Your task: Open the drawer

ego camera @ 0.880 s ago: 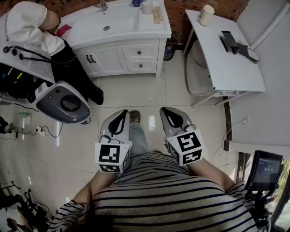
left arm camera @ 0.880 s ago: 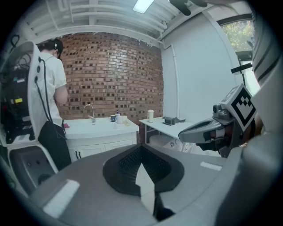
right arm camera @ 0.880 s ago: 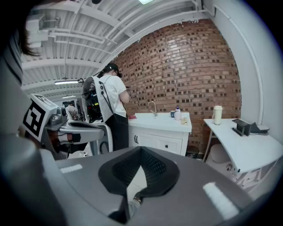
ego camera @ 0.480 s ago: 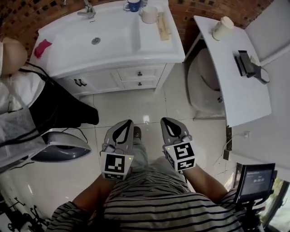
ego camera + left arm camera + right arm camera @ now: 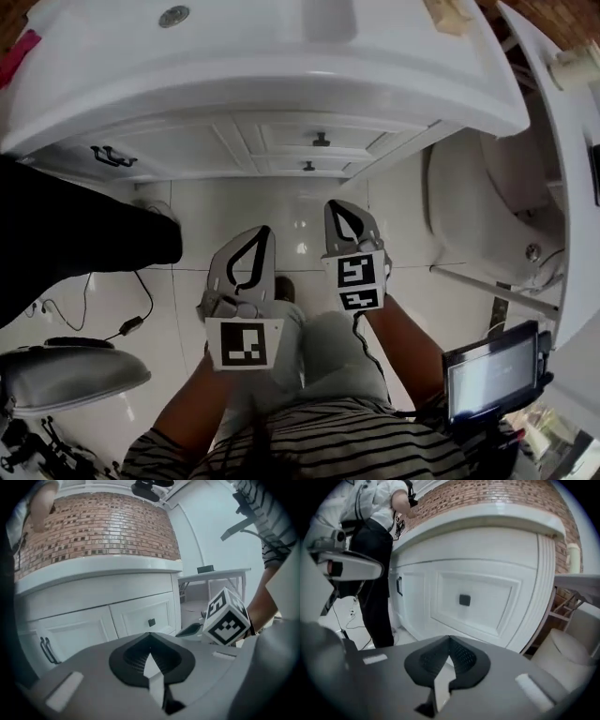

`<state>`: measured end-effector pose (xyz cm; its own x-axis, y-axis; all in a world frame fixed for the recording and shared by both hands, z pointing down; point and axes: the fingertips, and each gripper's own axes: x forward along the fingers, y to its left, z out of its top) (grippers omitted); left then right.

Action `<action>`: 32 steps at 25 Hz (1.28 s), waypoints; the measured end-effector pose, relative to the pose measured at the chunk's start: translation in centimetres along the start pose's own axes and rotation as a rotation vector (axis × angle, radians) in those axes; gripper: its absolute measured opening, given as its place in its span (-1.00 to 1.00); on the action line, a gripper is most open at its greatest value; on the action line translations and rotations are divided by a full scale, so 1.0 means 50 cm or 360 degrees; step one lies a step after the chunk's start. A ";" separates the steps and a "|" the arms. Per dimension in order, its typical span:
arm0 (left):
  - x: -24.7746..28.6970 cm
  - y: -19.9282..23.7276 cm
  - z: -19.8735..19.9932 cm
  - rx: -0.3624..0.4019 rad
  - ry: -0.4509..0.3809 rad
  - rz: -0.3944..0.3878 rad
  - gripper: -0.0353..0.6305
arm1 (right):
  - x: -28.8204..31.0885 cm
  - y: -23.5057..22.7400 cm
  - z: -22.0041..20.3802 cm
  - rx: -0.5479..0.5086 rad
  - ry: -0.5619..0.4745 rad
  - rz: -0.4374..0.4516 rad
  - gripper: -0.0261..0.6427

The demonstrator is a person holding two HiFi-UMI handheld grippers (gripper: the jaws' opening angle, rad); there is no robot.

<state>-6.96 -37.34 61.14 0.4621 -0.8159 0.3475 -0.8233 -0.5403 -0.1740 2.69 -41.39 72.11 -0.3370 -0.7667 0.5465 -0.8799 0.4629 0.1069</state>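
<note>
The white vanity (image 5: 281, 89) fills the top of the head view. Its two small drawers sit one above the other, the upper drawer (image 5: 322, 136) and the lower drawer (image 5: 308, 166), each with a dark knob. Both are closed. My left gripper (image 5: 261, 231) and right gripper (image 5: 339, 204) hang side by side over the tiled floor, short of the cabinet, both shut and empty. In the right gripper view a drawer knob (image 5: 464, 600) stands just above my right gripper (image 5: 450, 638). The left gripper (image 5: 150, 633) points at a drawer front with its knob (image 5: 151, 622).
A person in black trousers (image 5: 75, 234) stands at the left by the cabinet door handles (image 5: 112, 157). A toilet (image 5: 478, 206) and a white side table (image 5: 572, 141) are at the right. A cable (image 5: 131, 323) and a grey device (image 5: 66, 375) lie at the lower left, a screen (image 5: 492, 375) at the lower right.
The view has closed in on the vanity, which now fills the top. Both grippers have come forward toward the drawers, the right one slightly ahead. Both jaws stay shut.
</note>
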 end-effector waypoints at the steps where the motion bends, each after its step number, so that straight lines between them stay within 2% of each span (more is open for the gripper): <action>1: 0.033 0.007 -0.031 -0.0004 -0.0033 0.0019 -0.85 | 0.052 -0.002 -0.032 -0.0009 -0.0009 -0.0013 -0.92; 4: 0.104 0.020 -0.103 -0.0039 -0.0119 0.0061 -0.85 | 0.181 -0.003 -0.101 -0.0058 -0.0061 -0.0027 -0.90; 5: 0.117 0.019 -0.121 -0.0026 -0.0146 0.0066 -0.85 | 0.215 -0.004 -0.114 -0.0086 -0.0088 -0.0027 -0.60; 6: 0.125 0.014 -0.140 0.0000 -0.0169 0.0066 -0.85 | 0.244 -0.005 -0.125 -0.0113 -0.0108 -0.0034 -0.52; 10: 0.125 -0.017 -0.223 0.0044 -0.0176 0.0036 -0.85 | 0.319 -0.016 -0.179 -0.0147 -0.0084 -0.0100 -0.48; 14: 0.118 0.004 -0.247 0.0075 -0.0165 0.0063 -0.85 | 0.357 -0.011 -0.186 -0.0175 -0.0091 -0.0137 -0.50; 17: 0.113 0.025 -0.258 0.0124 -0.0152 0.0108 -0.85 | 0.364 -0.010 -0.184 -0.0216 -0.0098 -0.0174 -0.57; 19: 0.109 0.038 -0.262 0.0107 -0.0151 0.0130 -0.85 | 0.362 -0.010 -0.185 -0.0225 -0.0091 -0.0177 -0.58; 22: 0.105 0.050 -0.263 0.0082 -0.0152 0.0155 -0.85 | 0.357 -0.007 -0.186 -0.0239 -0.0072 -0.0153 -0.59; 27: 0.095 0.050 -0.236 0.0116 -0.0238 0.0192 -0.85 | 0.306 0.033 -0.214 -0.0294 -0.0061 -0.0074 -0.61; 32: 0.069 0.065 -0.214 -0.0004 -0.0341 0.0285 -0.85 | 0.217 0.094 -0.269 -0.0320 -0.0026 0.0026 -0.64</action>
<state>-11.55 -39.70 71.64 0.3684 -0.9233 0.1085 -0.8987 -0.3835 -0.2126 -0.61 -41.54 89.70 -0.3573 -0.7647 0.5363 -0.7902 0.5536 0.2628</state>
